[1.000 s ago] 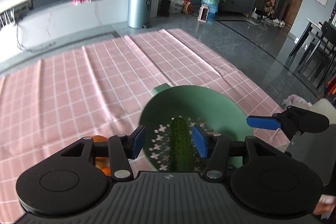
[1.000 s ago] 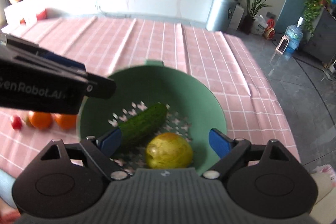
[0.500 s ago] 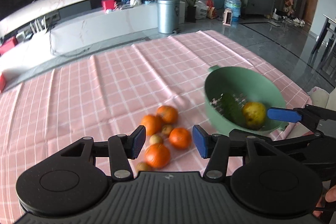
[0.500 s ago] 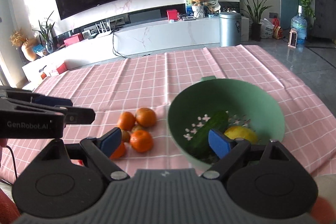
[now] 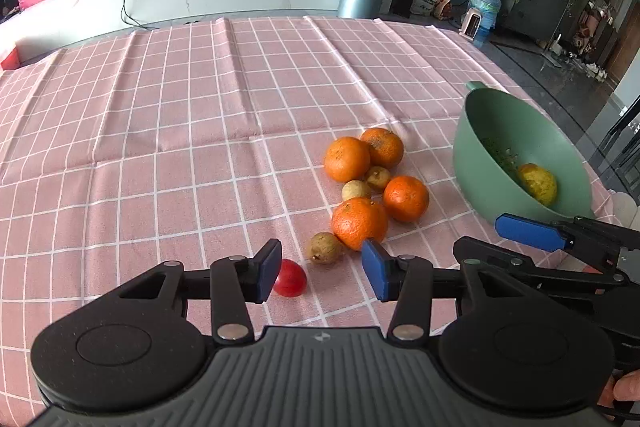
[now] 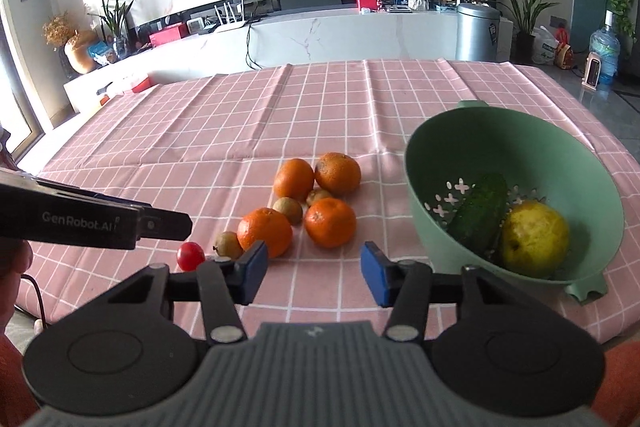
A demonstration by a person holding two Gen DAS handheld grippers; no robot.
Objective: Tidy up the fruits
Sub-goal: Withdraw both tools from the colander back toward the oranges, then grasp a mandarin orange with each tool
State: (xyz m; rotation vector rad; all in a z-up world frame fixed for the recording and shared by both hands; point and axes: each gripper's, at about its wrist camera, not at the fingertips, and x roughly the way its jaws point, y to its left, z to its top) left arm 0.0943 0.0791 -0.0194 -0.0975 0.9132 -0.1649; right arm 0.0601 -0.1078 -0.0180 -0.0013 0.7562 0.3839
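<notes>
Pink checked tablecloth (image 6: 280, 115): four round oranges (image 6: 330, 222) clustered, green plastic colander (image 6: 520, 147) at three o'clock. Left gripper (image 5: 320, 269) and right gripper (image 6: 314, 273), jaws just narrowed, part-open, hold nothing.

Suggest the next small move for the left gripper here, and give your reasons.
Probably lower the left gripper onto the small brown fruit just ahead of it. Its jaws, which have just been closing, hold nothing, and that fruit lies loose on the cloth between the fingers' line. The bowl already holds a cucumber and a yellow fruit, so loose fruit likely goes there.
</notes>
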